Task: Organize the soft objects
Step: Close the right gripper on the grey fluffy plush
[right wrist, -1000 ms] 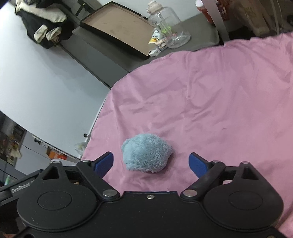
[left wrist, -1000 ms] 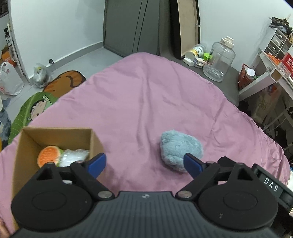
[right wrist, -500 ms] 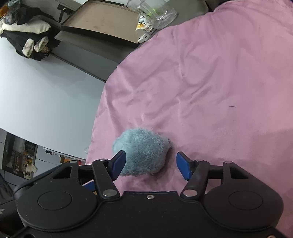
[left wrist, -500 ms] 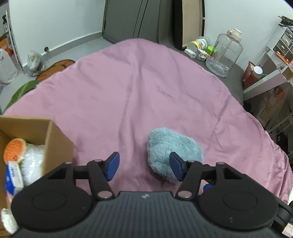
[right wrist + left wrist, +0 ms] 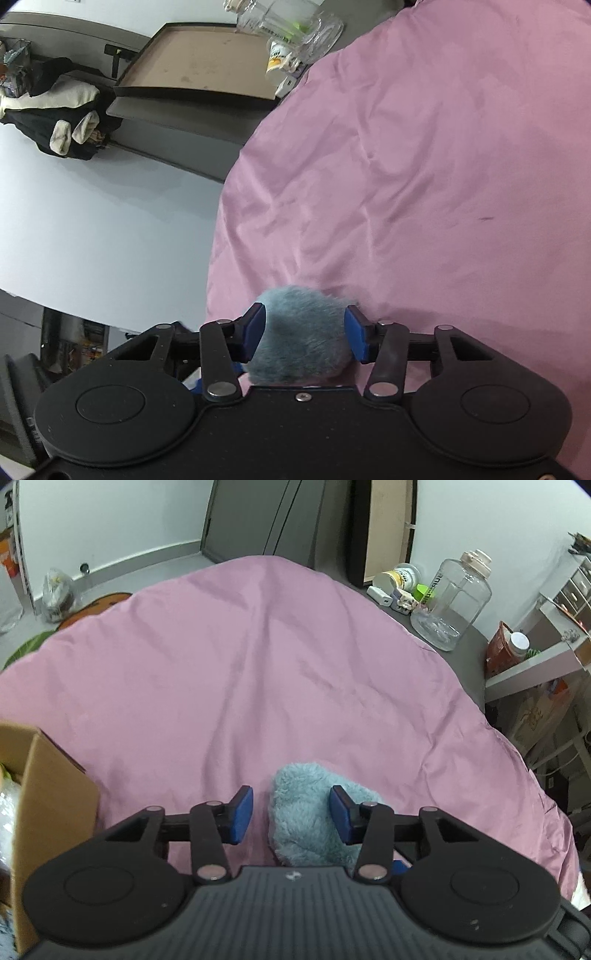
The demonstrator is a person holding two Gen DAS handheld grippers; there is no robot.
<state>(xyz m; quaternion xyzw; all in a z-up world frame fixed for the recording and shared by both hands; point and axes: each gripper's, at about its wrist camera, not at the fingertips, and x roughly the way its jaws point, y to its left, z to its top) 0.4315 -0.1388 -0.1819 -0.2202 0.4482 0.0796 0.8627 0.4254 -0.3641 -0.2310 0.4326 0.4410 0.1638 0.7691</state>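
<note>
A fluffy light-blue plush (image 5: 299,794) lies on the pink bedspread (image 5: 258,664) near its front edge. My left gripper (image 5: 291,814) is low over it with its jaws closing. The right pad digs into the fur, while a strip of pink shows between the left pad and the plush. In the right wrist view the same plush (image 5: 301,332) fills the gap of my right gripper (image 5: 304,332). Its jaws are closing too, and both blue pads touch the fur. An open cardboard box (image 5: 48,782) stands at the left, its contents mostly cut off.
Past the bed's far right edge stand a clear water jug (image 5: 452,602), small cups (image 5: 400,578) and a white shelf (image 5: 535,664). A framed board (image 5: 207,66) and piled clothes (image 5: 55,107) lie off the bed's side in the right wrist view.
Both grippers have come down onto the plush and their jaws have narrowed around it. The box has slid toward the left edge of the left wrist view.
</note>
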